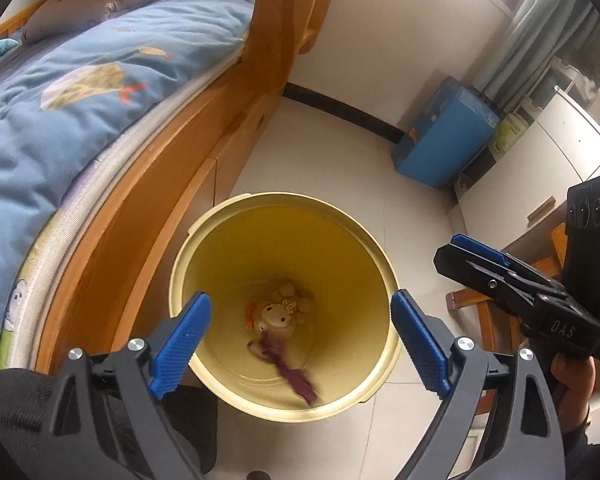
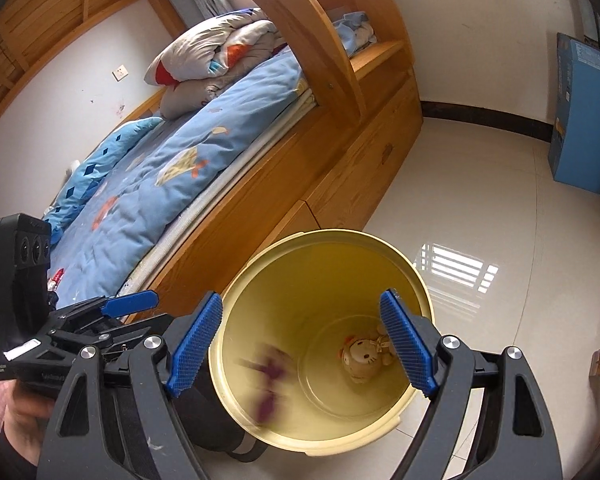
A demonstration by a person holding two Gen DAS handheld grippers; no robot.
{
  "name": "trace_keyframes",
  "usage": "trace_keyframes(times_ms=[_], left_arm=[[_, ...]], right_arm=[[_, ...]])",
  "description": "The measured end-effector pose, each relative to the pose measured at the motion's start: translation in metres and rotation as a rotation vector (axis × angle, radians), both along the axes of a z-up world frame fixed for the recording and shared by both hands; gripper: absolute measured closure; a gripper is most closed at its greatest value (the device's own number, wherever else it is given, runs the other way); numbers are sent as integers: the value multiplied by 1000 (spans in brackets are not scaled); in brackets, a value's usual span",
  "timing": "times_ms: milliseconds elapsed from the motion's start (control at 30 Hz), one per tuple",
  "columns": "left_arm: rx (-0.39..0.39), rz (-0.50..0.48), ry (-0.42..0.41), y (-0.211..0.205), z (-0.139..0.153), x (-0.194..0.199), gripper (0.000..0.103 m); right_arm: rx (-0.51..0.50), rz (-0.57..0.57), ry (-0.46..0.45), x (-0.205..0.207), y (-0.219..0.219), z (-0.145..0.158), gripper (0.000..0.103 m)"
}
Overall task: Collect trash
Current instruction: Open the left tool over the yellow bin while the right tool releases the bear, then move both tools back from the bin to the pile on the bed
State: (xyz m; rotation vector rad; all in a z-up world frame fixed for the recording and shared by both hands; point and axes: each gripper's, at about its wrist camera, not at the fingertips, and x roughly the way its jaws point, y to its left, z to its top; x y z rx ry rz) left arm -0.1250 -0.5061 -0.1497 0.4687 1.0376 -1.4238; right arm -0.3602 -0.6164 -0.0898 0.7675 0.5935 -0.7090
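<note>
A pale yellow bin [image 1: 292,240] stands on the tiled floor against the wooden bed. At its bottom lies a small plush toy [image 1: 278,312]. A purple scrap [image 1: 296,376] shows blurred inside the bin, free of both grippers. My left gripper [image 1: 300,300] is open above the bin's mouth with nothing between its blue pads. My right gripper [image 2: 302,300] is open over the same bin [image 2: 320,272], also with nothing in it. In its view the plush toy [image 2: 364,356] sits right of the blurred purple scrap [image 2: 270,380]. Each gripper appears in the other's view: right gripper [image 1: 464,256], left gripper [image 2: 140,314].
The wooden bed [image 2: 340,184] with a blue quilt [image 1: 60,120] runs along the bin's left. A blue box [image 1: 448,136] leans on the far wall. A white cabinet [image 1: 540,184] and a wooden chair [image 1: 484,312] stand to the right. A dark bag [image 2: 208,420] lies by the bin.
</note>
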Motion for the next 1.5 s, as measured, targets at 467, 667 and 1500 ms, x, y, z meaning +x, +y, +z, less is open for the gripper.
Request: trace_keyframes(times_ms=[467,667,1500], left_arm=[[-106,118,-67,49,46,29,12],[-182,294,-138,113,78,63,10],[-219,1119,-385,416,129,196,4]], right_arm=[[-47,107,-27,33,18,21,24],[-95,263,-88,80,44,47,24],[-253,907,-399,322,245,132,9]])
